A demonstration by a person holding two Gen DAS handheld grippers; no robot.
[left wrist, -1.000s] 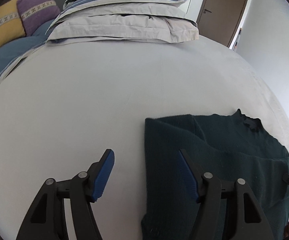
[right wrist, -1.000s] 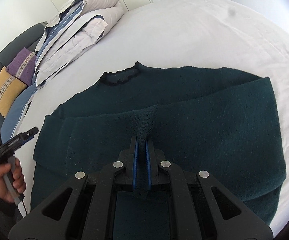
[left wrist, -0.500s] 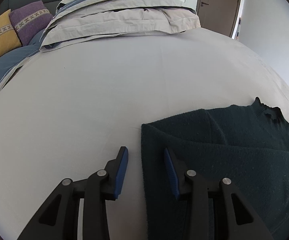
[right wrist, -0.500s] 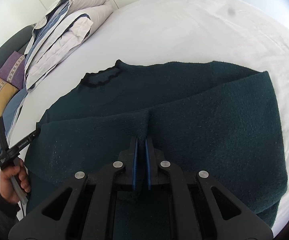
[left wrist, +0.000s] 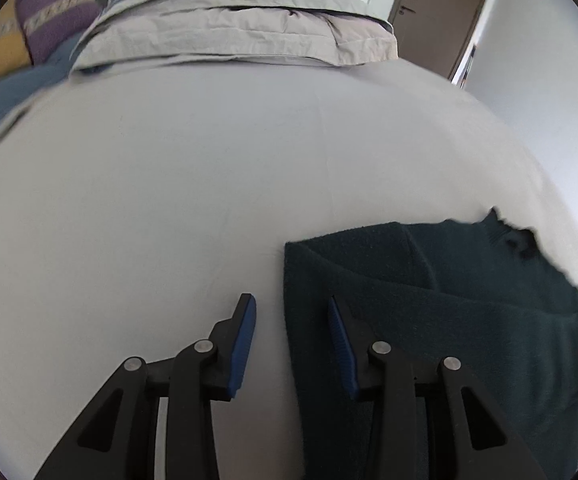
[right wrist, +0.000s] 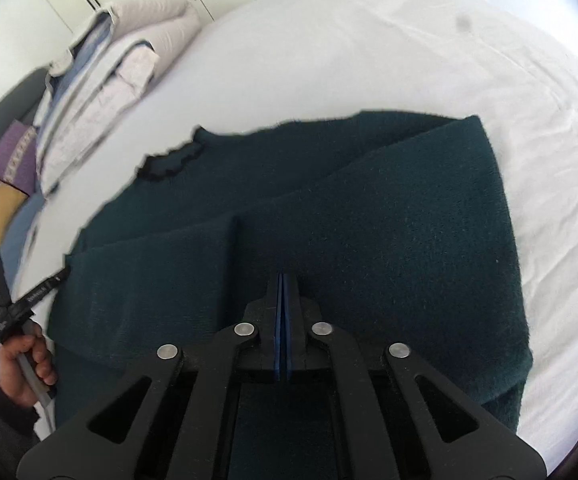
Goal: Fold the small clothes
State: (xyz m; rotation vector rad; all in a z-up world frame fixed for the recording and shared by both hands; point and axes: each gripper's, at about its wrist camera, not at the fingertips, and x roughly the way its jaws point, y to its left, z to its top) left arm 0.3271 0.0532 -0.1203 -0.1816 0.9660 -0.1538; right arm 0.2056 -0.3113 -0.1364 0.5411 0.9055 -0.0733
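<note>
A dark green knit sweater (right wrist: 369, 240) lies on the white bed sheet (right wrist: 429, 52), its sleeves already laid across the body and its dark collar toward the stacked pillows (right wrist: 117, 92). The right gripper (right wrist: 283, 280) sits over the middle of the garment with its jaws pressed together; the blue pads meet with no fabric visibly between them, though a raised ridge in the knit runs just ahead of the tips. The left gripper (left wrist: 291, 308) hovers at the sweater's side edge with jaws held apart at a moderate gap — one finger over bare sheet, the other over the knit — holding nothing. The step in hand looks like taking hold for the next fold. To do it well, the left jaws should drop so the edge sits fully between the pads, catching every layer, sleeve included, before closing; the right should take a matching grip at the same height so the fold line stays straight and the thick knit does not slide or bunch. No containers are in view — only purple and yellow cushions (right wrist: 5, 176) beyond the pillows.
</note>
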